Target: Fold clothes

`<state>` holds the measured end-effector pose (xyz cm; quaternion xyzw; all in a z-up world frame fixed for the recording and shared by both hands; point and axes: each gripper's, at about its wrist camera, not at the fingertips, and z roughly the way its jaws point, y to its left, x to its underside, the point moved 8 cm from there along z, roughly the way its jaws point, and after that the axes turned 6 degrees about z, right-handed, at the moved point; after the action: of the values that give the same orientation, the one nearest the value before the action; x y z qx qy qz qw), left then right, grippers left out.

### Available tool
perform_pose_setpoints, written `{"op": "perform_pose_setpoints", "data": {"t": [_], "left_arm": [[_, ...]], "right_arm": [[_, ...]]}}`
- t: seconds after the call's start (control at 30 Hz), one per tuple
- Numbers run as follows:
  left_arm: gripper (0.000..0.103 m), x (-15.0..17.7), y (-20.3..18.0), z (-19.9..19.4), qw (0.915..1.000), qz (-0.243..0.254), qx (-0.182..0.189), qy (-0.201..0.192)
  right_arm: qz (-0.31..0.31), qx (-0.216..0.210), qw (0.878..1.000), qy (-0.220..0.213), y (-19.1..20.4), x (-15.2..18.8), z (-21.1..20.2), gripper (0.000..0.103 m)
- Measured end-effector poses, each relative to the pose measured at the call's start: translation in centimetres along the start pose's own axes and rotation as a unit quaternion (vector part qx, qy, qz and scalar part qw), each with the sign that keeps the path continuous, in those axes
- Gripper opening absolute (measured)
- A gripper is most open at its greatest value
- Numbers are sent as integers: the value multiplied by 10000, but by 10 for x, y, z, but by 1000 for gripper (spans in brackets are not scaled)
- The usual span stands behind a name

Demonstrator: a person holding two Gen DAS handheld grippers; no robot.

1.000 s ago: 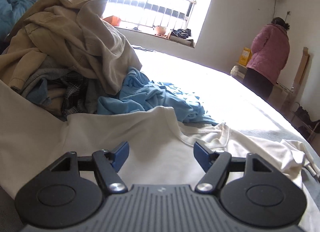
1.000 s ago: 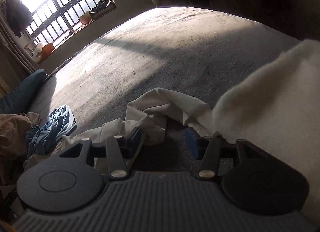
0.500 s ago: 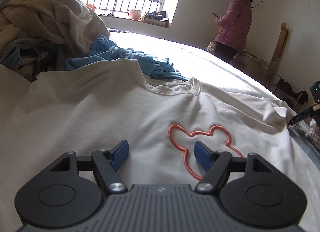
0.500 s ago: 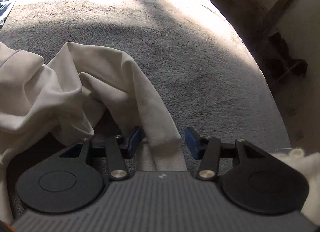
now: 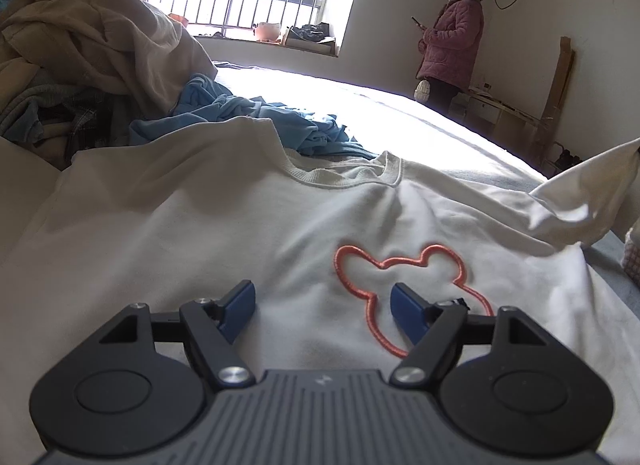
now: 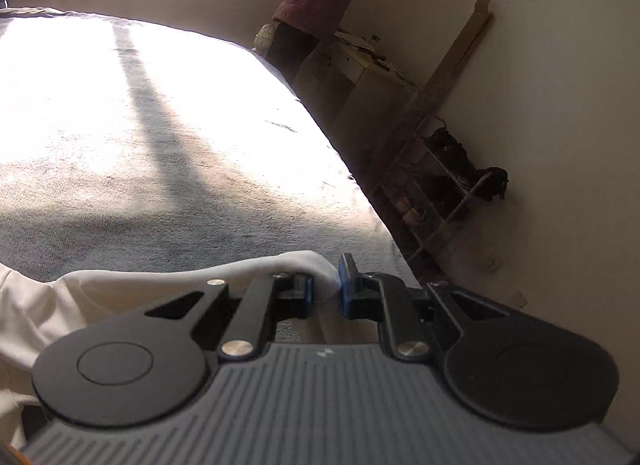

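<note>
Fold is barely starting: the cream sweatshirt (image 5: 224,225) is lying face up and unfolded directly under and ahead of the left gripper (image 5: 322,301), whose jaws are standing wide and gripping nothing. The right gripper (image 6: 325,289), jaws just having been closing, is pinching the sleeve (image 6: 304,265) between its pads and holding it clear of the bed (image 6: 160,145). No writing is readable; only an orange mouse-head outline (image 5: 400,289) is showing just ahead of the left jaws.

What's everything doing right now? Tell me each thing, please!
white sweatshirt: spread front-up on the bed, one sleeve lifted.
left gripper: open, over the sweatshirt.
right gripper: just closed, pinching the sleeve.
blue garment: crumpled.
clothes pile: unfolded heap.
</note>
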<state>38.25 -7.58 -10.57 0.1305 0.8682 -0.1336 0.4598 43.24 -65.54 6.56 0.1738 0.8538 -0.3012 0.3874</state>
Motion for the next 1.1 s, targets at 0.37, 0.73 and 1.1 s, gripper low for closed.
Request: {"op": "perform_pose_setpoints", "data": {"t": [0.37,0.73,1.1], "left_arm": [[76,1,0,0,10000,14,-25,3],[76,0,8,-4,9994,-278,192,-96],[76,-1,16,-5,9966,-641,472,-194]], "right_arm": [[-265,-165,9992,261,-27,-9,-47,11],[-1552,-2212,9625,234,123,-35,-210,11],[-2159,-4343,8720,661,330,15,-332,46]]}}
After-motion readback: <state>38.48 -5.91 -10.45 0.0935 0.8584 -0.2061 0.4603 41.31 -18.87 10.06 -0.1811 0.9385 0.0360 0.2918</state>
